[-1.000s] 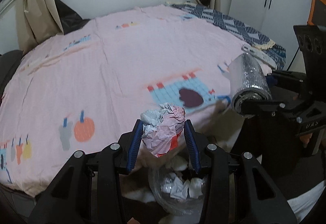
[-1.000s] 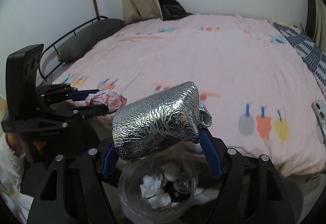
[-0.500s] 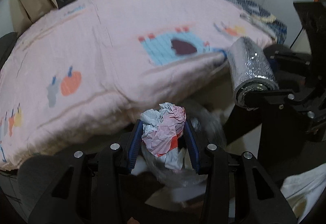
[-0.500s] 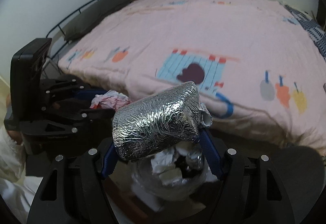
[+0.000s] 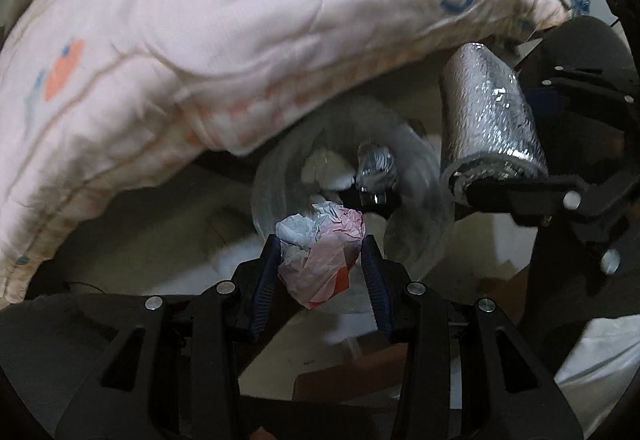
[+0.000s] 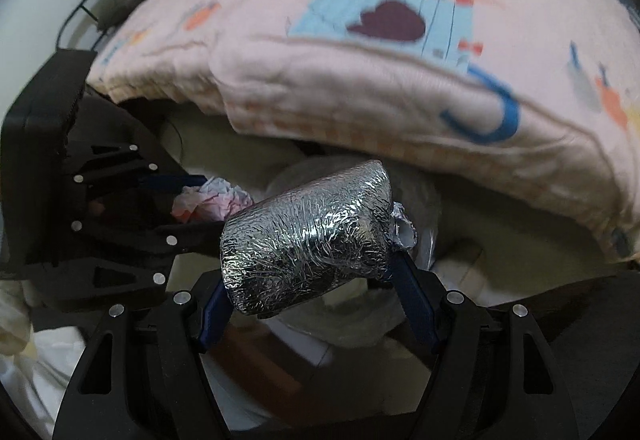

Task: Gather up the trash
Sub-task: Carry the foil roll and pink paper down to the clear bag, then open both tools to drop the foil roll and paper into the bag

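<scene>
Left tongs (image 5: 322, 260) pinch a crumpled paper ball (image 5: 320, 252); right tongs (image 6: 312, 272) clamp a foil roll (image 6: 308, 244); both point steeply down over the clear bin (image 5: 424, 200) beside the bed (image 5: 200, 40)

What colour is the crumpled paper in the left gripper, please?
Pink and white with an orange-red patch; clearest in the left wrist view.

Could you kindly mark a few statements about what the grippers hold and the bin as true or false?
1. The left gripper is shut on the crumpled paper ball. True.
2. The right gripper is empty. False: it clamps the foil-wrapped roll.
3. The clear bin already holds crumpled trash. True.
4. The bin stands on the pink bedspread. False: it sits below the bed's edge.
</scene>
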